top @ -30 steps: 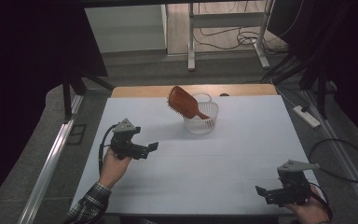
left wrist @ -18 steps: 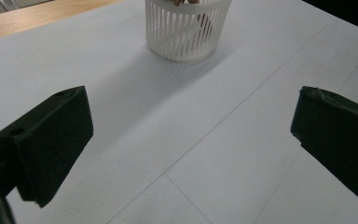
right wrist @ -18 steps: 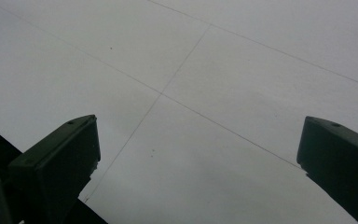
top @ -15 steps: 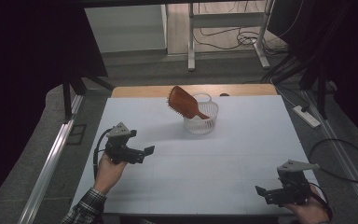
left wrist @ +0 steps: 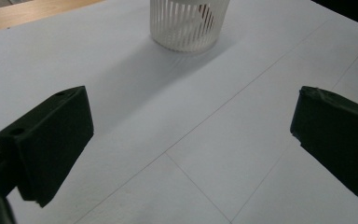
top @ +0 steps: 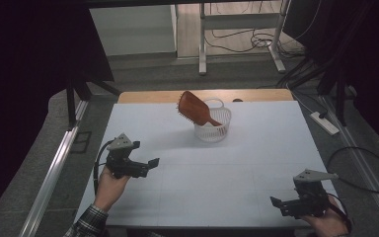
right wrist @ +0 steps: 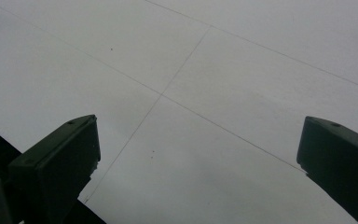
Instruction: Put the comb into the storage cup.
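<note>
Broadly, the wide white table top [top: 256,173] with its faint ruled lines carried little: one round white slotted plastic basket [top: 212,126] stood toward the far middle, and one reddish-brown wooden paddle hairbrush [top: 193,107] sat in it, handle down inside, head tilted up and out over the rim to the left. The left black two-jaw gripper [top: 148,165] hung low above the near-left part of the table, jaws wide apart and holding nothing; in the left gripper view it faced the basket [left wrist: 189,23] straight ahead, well apart from it. The right black two-jaw gripper [top: 282,206] sat at the near right corner, jaws likewise spread and empty, its own view looking down at bare table [right wrist: 205,70]. Judged from this, the brush was already lodged in the basket and both tools stood off. To do this step well, the left gripper would need to stay clear of the brush head that overhung the rim, since a nudge there could tip the light basket. Count: one table, one basket, one hairbrush, two grippers, two hands.
</note>
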{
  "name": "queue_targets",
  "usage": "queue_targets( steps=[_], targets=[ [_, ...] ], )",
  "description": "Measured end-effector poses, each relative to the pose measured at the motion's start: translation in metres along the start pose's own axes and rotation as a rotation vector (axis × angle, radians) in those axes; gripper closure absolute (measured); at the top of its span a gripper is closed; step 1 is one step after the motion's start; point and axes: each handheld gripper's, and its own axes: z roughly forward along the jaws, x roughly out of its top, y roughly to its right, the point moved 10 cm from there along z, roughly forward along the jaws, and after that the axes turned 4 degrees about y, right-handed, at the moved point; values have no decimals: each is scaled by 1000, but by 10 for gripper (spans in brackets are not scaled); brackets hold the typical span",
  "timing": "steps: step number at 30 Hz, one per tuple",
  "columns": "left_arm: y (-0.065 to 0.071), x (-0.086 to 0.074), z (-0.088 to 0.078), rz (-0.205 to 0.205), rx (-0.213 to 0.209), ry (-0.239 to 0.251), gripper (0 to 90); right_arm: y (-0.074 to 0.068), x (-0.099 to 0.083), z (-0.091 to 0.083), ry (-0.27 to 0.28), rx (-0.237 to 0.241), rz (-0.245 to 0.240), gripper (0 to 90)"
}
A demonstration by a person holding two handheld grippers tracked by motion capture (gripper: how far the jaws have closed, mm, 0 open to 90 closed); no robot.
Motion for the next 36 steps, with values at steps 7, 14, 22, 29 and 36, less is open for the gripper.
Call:
queue_targets(
  steps=[7,14,22,29,36],
  targets=[
    [0,-4,-7,-12,5,3,1,0,0,0,-2,-1,-1,0],
    [1,-10,-12,-19,6,-3,1,0,0,0,-4,-1,-1,0],
    [0,-17,-20,-29,19,-3,2,0,0,0,-3,-2,-3,0],
    [-1,-23,-25,-36,26,-8,3,0,0,0,-6,-1,-2,0],
    [0,-28,-31,-39,31,-11,4,0,0,0,-3,-2,-2,0]
  ],
)
